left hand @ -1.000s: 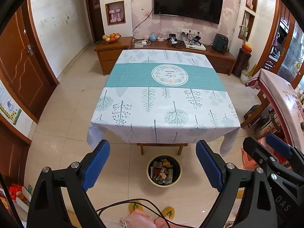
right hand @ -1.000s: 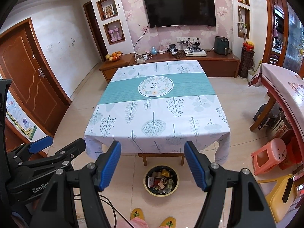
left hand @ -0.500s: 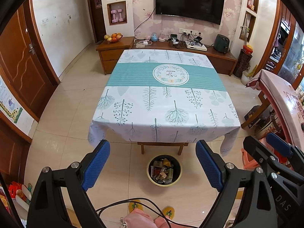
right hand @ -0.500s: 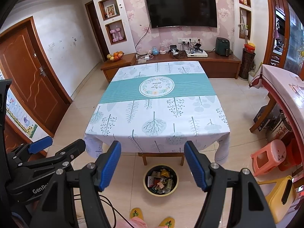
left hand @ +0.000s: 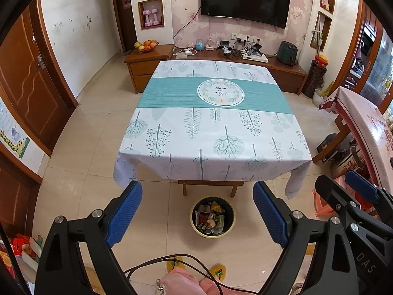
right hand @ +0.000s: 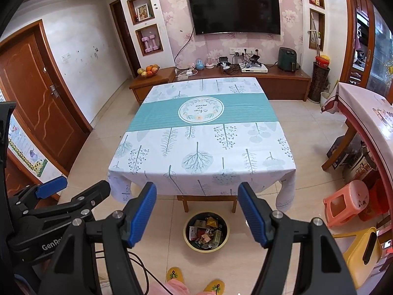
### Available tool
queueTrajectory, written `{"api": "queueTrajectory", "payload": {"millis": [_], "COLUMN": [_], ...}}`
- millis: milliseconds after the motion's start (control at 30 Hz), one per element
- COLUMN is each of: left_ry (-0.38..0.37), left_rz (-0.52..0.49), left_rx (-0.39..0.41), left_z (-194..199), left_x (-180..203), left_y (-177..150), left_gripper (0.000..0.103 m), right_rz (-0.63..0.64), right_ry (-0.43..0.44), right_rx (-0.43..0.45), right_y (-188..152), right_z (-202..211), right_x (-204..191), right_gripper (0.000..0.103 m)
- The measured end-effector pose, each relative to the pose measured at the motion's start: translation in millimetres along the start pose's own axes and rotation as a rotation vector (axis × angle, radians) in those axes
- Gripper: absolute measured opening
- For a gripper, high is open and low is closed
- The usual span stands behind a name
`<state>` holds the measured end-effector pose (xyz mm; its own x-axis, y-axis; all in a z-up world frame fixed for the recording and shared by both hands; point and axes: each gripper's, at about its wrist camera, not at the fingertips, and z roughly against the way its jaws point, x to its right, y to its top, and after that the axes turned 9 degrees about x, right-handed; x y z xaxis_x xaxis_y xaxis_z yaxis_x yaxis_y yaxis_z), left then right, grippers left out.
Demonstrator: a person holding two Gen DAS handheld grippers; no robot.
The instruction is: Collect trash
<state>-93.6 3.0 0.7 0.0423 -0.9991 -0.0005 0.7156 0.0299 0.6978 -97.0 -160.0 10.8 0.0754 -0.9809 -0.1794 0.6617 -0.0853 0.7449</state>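
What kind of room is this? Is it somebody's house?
Most likely a living room in a home. A big television hangs on flowery wallpaper, a fruit bowl sits on the low wooden cabinet, and a table with a leafy tablecloth fills the middle.

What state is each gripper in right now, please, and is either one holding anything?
Left gripper: open, holding nothing.
Right gripper: open, holding nothing.

both wrist views look steeply down, side by side, sharing table (left hand: 213, 132) and bin (right hand: 206, 232).
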Motion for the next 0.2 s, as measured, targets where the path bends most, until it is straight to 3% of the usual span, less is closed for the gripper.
{"api": "queueTrajectory", "payload": {"millis": [200], "left_ry": [-0.006], "left_rz": [0.003], "left_rx": [-0.007], "left_z": [-1.3], "left_x": [1.4], "left_y": [0.1], "left_gripper": [0.090], "right_rz": [0.016], "right_ry": [0.001], "right_rx": [0.006], "right_y": [-0.5], "right_z": [0.8], "right_x": [4.9], "right_gripper": [0.069]}}
